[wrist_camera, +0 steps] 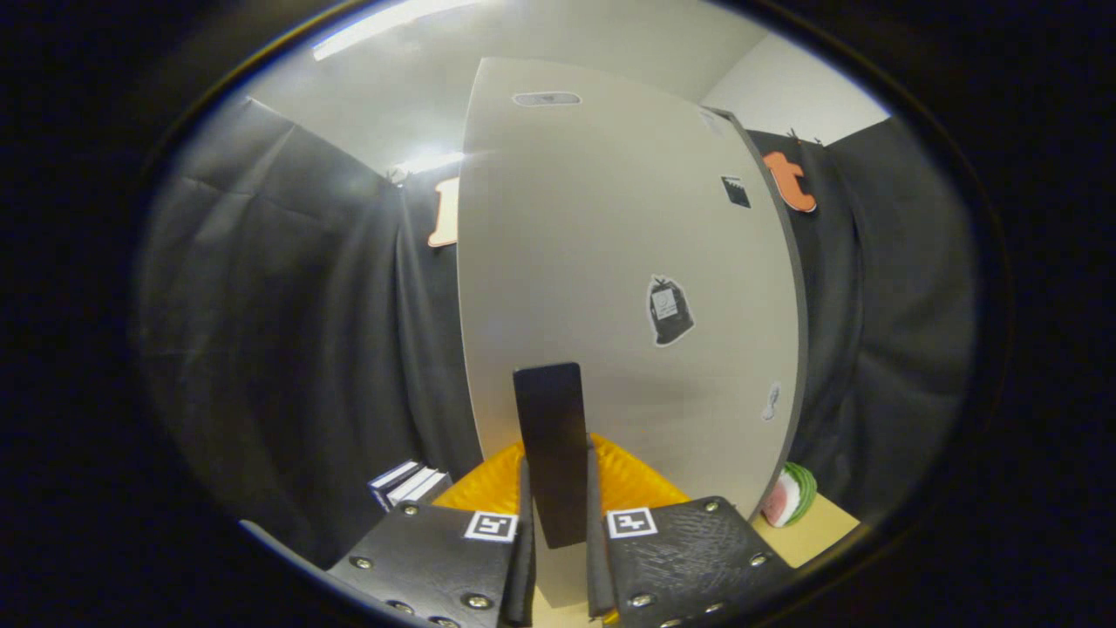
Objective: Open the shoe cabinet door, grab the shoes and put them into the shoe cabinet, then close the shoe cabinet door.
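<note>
A dark handle [551, 449] on the pale shoe cabinet door [610, 288] is clamped between the fingers [558, 558]. The door is judged to be at the opening or closing step, which cannot be told. No shoes are seen.

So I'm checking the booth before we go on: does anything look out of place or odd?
Nothing looks damaged or spilled. The tongs are shut on the door's black handle. Stickers dot the door, and a watermelon toy sits beside it.
</note>
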